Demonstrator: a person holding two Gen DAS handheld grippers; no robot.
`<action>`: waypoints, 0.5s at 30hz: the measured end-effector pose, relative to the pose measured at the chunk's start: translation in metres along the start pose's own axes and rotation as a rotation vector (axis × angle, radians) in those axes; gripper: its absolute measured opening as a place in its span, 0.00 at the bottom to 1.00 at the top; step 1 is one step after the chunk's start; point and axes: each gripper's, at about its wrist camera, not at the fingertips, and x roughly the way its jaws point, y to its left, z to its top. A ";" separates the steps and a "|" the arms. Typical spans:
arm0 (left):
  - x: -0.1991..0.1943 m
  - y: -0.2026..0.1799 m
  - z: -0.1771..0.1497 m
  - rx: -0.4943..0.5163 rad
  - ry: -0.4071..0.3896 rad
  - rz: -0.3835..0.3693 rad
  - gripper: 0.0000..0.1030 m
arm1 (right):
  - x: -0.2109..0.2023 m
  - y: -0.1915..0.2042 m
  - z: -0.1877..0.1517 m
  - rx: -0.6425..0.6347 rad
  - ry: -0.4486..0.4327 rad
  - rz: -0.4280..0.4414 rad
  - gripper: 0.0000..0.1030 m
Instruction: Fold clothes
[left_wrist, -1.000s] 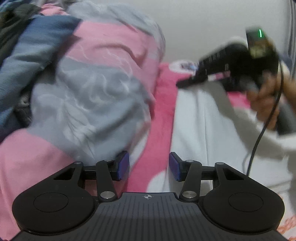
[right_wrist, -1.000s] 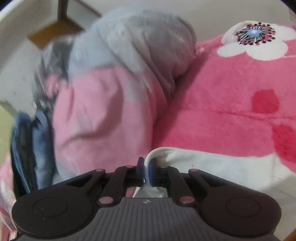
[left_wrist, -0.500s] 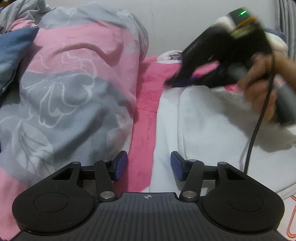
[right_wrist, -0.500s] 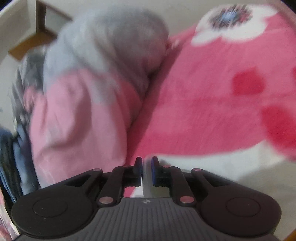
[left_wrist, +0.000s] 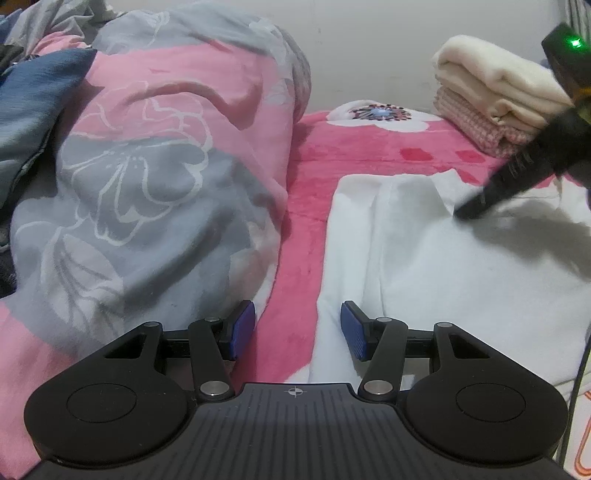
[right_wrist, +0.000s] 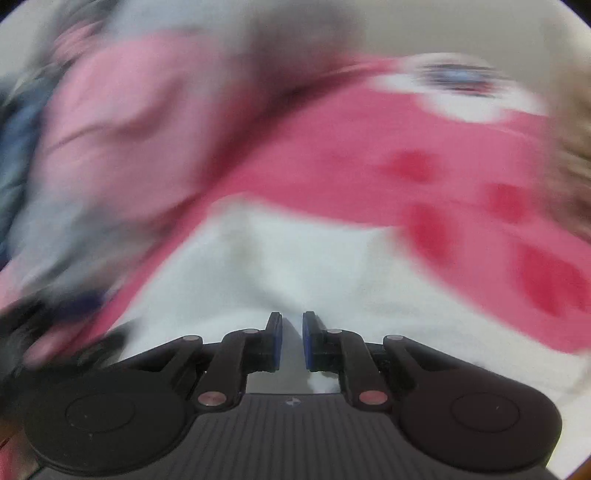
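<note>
A white garment lies spread on a pink fleece blanket. My left gripper is open and low over the garment's left edge, one pad above the blanket and the other above the white cloth, with nothing between them. In the left wrist view my right gripper is a black blur slanting down, its tip at the garment's far part. Its own view is blurred: the right gripper has its jaws a narrow gap apart and open, with nothing pinched, above the white garment.
A bunched pink and grey flowered quilt fills the left, with a blue garment behind it. A folded stack of cream and pink clothes sits at the back right by the wall. A black cable hangs at the right edge.
My right gripper let go of the white fold it pinched, and its jaws parted a little. It swung right and down onto the garment. The left view shifted at first, then held still.
</note>
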 end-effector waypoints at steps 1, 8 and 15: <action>-0.001 0.000 0.000 -0.001 0.001 0.003 0.52 | -0.007 -0.013 0.001 0.103 -0.059 0.019 0.13; 0.000 -0.001 0.001 0.005 0.006 0.018 0.53 | 0.007 0.014 0.001 0.078 0.028 0.286 0.14; -0.007 0.000 0.000 -0.026 -0.016 0.033 0.55 | 0.001 -0.030 -0.014 0.624 -0.242 0.198 0.14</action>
